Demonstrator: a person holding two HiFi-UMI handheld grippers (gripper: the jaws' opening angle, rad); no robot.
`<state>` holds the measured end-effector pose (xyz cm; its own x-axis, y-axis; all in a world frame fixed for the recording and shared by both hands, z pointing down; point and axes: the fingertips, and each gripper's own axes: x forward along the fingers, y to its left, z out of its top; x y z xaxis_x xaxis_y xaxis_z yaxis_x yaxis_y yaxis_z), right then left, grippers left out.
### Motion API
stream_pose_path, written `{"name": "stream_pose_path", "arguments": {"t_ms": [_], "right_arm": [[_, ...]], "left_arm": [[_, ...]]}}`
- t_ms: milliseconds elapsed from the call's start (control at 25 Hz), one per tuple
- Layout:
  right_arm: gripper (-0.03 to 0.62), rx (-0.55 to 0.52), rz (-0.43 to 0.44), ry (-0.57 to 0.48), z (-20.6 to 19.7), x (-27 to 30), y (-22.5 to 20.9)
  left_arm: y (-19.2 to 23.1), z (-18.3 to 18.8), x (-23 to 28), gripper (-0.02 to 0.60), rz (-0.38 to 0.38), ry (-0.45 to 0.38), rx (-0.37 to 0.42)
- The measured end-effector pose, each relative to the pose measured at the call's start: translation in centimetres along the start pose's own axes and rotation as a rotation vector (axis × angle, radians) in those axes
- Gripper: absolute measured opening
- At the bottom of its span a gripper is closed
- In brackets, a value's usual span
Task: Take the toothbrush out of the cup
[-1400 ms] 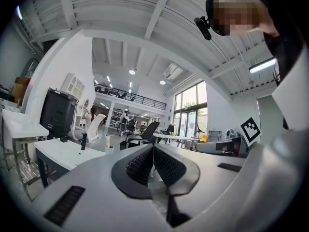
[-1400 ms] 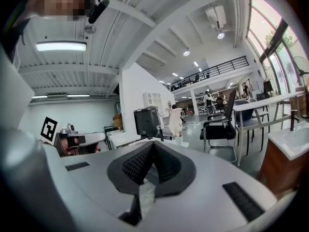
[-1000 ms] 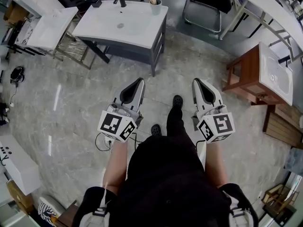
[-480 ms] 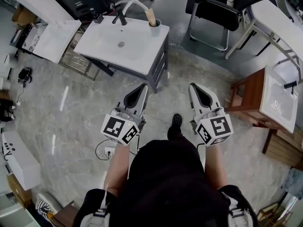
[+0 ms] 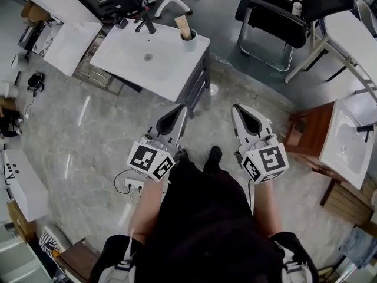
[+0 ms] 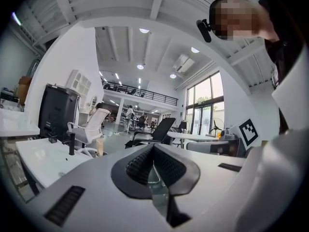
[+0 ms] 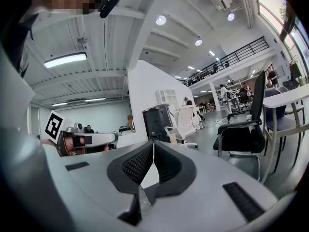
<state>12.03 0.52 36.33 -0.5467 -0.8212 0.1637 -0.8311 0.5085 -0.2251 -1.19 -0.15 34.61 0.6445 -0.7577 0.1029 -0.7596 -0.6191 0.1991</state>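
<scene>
A white cup (image 5: 189,40) stands on the far right corner of the white sink vanity (image 5: 132,61), beside a black faucet (image 5: 146,23). A tan toothbrush (image 5: 184,26) sticks up out of it. My left gripper (image 5: 179,108) and right gripper (image 5: 238,108) are held side by side over the floor, short of the vanity. Both are shut with nothing between the pads. In the left gripper view the cup (image 6: 100,147) and the faucet (image 6: 72,143) show far off to the left of the shut left gripper (image 6: 153,147). The right gripper (image 7: 153,143) is likewise shut.
A black office chair (image 5: 272,17) and a white desk (image 5: 349,35) stand at the back right. A wooden stand with a basin (image 5: 331,135) is to the right, a second white basin (image 5: 66,40) at the left. A power strip (image 5: 133,185) lies on the floor.
The person has walked toward the vanity, so it now sits lower and nearer in the head view. Both grippers moved forward with the person and stayed shut.
</scene>
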Motion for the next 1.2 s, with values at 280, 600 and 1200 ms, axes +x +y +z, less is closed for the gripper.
{"name": "stream_pose_path", "arguments": {"t_ms": [280, 600, 1200], "right_arm": [[0.032, 0.027, 0.028, 0.039, -1.0, 2.1, -0.6], [0.032, 0.007, 0.005, 0.070, -0.4, 6.2, -3.2], [0.032, -0.061, -0.053, 0.108, 3.6, 19.3, -7.4]], "left_arm": [[2.0, -1.1, 1.3, 0.018, 0.037, 0.047, -0.016], [6.5, -0.8, 6.4, 0.020, 0.030, 0.045, -0.031], [20.0, 0.8, 17.9, 0.020, -0.016, 0.068, -0.054]]}}
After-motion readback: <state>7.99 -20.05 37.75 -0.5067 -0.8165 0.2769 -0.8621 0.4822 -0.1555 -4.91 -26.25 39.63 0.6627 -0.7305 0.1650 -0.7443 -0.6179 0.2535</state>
